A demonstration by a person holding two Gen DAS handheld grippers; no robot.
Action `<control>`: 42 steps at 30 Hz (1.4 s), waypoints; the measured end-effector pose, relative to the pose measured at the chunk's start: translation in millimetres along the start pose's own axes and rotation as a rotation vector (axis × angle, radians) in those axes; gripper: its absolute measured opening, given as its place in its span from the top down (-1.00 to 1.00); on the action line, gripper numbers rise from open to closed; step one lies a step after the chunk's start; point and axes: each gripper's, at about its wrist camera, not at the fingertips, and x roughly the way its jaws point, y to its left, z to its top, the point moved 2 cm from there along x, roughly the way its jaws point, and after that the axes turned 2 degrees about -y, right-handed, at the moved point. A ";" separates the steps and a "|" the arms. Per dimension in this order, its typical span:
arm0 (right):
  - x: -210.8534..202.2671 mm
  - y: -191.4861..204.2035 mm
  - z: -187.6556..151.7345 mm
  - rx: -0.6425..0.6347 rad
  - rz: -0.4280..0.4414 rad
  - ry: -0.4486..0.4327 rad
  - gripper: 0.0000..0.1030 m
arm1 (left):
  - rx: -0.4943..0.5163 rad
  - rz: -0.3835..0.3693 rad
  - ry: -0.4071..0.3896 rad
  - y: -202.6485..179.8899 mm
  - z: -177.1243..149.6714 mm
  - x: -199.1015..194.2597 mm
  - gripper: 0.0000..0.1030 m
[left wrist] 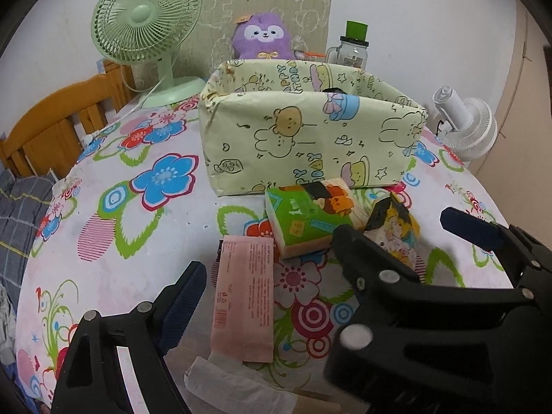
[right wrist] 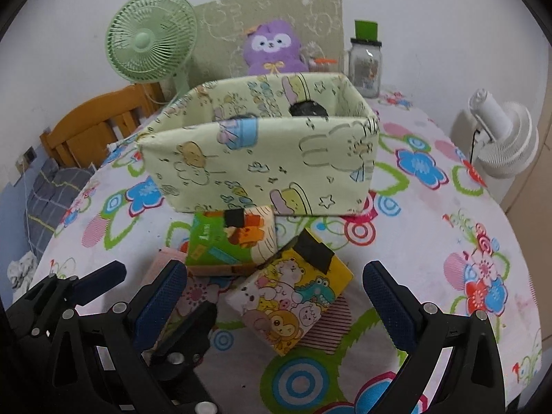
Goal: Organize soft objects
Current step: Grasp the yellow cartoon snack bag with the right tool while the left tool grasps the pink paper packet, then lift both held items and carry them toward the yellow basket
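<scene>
Both grippers tilt downward over the flowered desk (left wrist: 114, 241). The left gripper (left wrist: 265, 269) has its fingers released, spread wide above a pink packet (left wrist: 245, 307) without touching it. The right gripper (right wrist: 276, 296) is likewise released, its fingers flanking, apart from, a yellow cartoon-printed tissue pack (right wrist: 293, 300). A green tissue pack (right wrist: 231, 241) lies just behind, touching the base of the open paper-covered box (right wrist: 262, 165) at frame centre. Three soft packs are counted, plus crumpled white tissue (left wrist: 238, 390), cut off at the lower edge. A dark item inside the box is mostly hidden.
</scene>
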 end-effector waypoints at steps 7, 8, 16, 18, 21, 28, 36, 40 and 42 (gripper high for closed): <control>14.9 -4.5 -4.1 0.007 -0.014 0.042 -1.00 | 0.001 0.011 0.031 2.4 -2.3 12.7 -0.68; 17.3 -5.0 -4.4 0.008 -0.013 0.049 -1.00 | 0.000 0.010 0.037 2.5 -2.7 15.3 -0.67; 37.0 -7.0 -9.3 0.015 0.000 0.101 -1.00 | 0.005 0.043 0.075 6.3 -4.3 29.8 -0.53; 38.0 -8.5 -9.4 0.030 0.012 0.103 -0.99 | 0.001 0.041 0.076 7.6 -4.0 29.3 -0.48; 37.5 -5.8 -9.1 0.018 0.026 0.103 -0.88 | -0.002 0.045 0.075 8.0 -4.4 28.2 -0.37; 31.8 1.6 -8.8 0.005 0.029 0.091 -0.56 | 0.006 0.030 0.065 3.6 -5.2 24.1 0.05; 24.4 0.5 -11.4 0.012 0.031 0.093 -0.41 | -0.012 0.036 0.055 5.6 -7.0 21.4 0.18; 20.0 0.5 -12.1 0.010 0.032 0.085 -0.40 | -0.016 0.032 0.049 5.0 -8.2 17.4 0.20; 16.7 0.8 -12.2 0.009 0.032 0.078 -0.40 | -0.017 0.035 0.043 5.7 -8.6 15.0 0.21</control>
